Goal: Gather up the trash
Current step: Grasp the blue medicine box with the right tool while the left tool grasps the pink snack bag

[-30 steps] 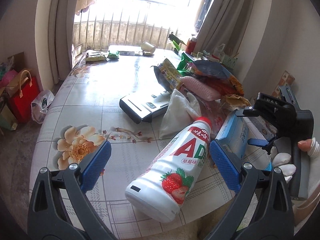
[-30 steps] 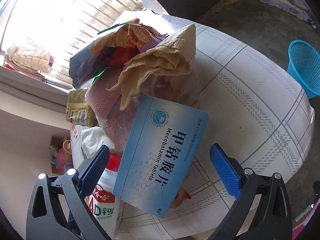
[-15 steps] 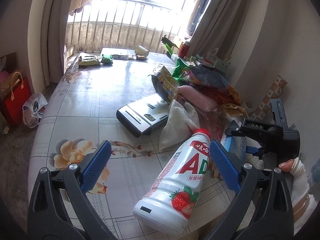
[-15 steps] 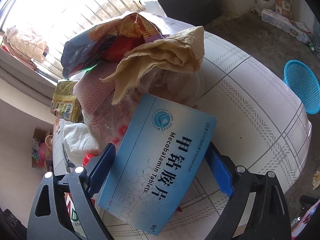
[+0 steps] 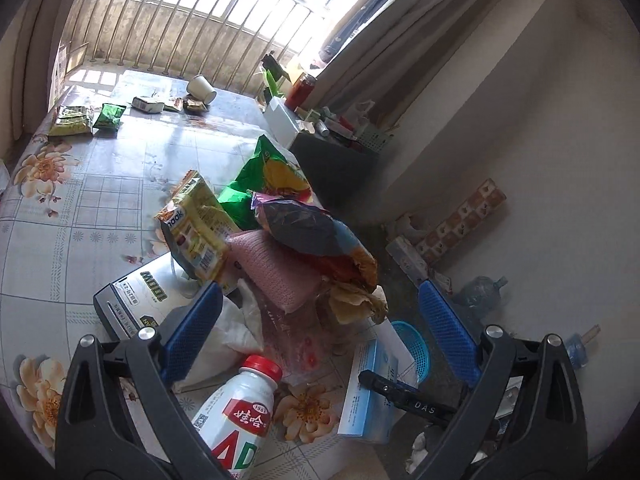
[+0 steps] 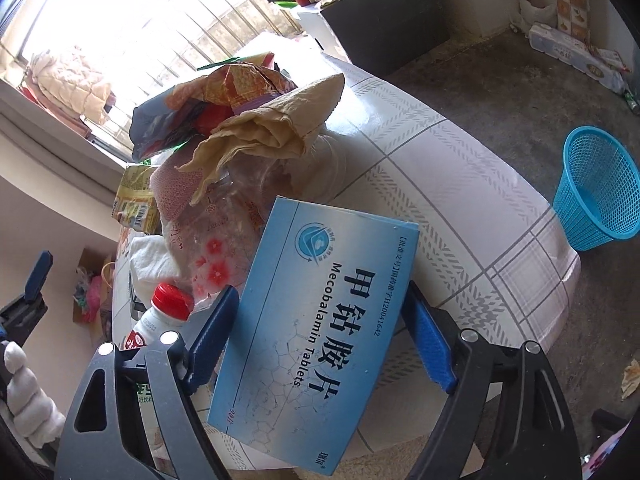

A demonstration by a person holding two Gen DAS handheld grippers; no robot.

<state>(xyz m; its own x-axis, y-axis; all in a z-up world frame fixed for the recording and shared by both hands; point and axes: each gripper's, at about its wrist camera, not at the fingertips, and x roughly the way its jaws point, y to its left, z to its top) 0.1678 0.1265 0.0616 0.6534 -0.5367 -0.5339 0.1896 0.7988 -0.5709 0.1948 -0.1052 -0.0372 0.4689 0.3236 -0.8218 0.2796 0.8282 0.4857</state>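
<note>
My right gripper (image 6: 320, 336) is shut on a blue Mecobalamin tablet box (image 6: 316, 328), its pads pressed on both long edges; the box also shows in the left wrist view (image 5: 366, 392). My left gripper (image 5: 320, 328) is open and empty above a white strawberry drink bottle with a red cap (image 5: 240, 404) lying on the table. A pile of trash lies behind: a pink cloth (image 5: 276, 272), a blue and orange snack bag (image 5: 316, 232), a crumpled brown paper (image 6: 272, 124) and a clear plastic bag (image 6: 224, 240). A blue mesh waste basket (image 6: 596, 188) stands on the floor to the right.
The flowered table (image 5: 80, 208) carries a grey box (image 5: 136, 296), a yellow snack bag (image 5: 196, 228), a green bag (image 5: 268, 176), small packets (image 5: 108, 116) and a paper cup (image 5: 202, 89) at the far end. A dark cabinet (image 6: 392, 20) stands beyond the table.
My right gripper has closed onto the tablet box. My left gripper has risen and turned right, so the bottle now lies lower in its view.
</note>
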